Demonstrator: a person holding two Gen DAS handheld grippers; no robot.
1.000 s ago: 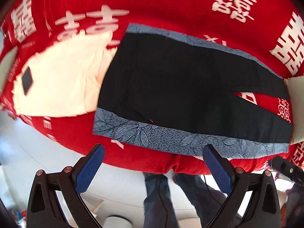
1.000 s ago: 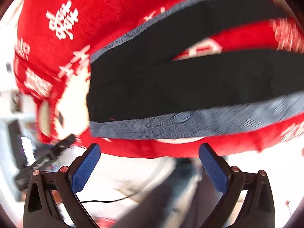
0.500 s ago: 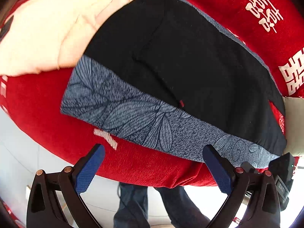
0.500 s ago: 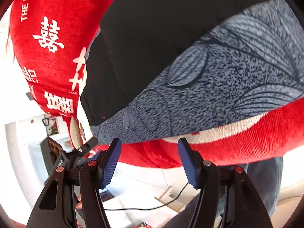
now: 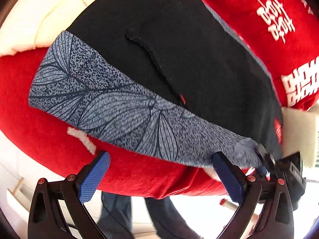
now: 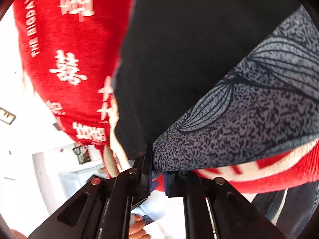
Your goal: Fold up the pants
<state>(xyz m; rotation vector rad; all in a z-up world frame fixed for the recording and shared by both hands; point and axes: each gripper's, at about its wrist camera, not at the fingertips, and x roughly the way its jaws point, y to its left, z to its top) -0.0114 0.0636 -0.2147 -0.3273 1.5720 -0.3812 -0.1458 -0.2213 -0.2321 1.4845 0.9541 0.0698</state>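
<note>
Domestic interior, likely a home. Work surface draped in a plush red blanket [image 5: 249,16] printed with white double-happiness characters and "THE BIG DAY". Cream garment [image 5: 35,20] lying on the blanket. Beyond the blanket's edge: pale floor [image 6: 30,169], white walls, white furniture.

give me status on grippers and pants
Right gripper shut on pants leaf-print hem corner. Left gripper open, near edge. Pants flat on red blanket, unfolded.
</note>
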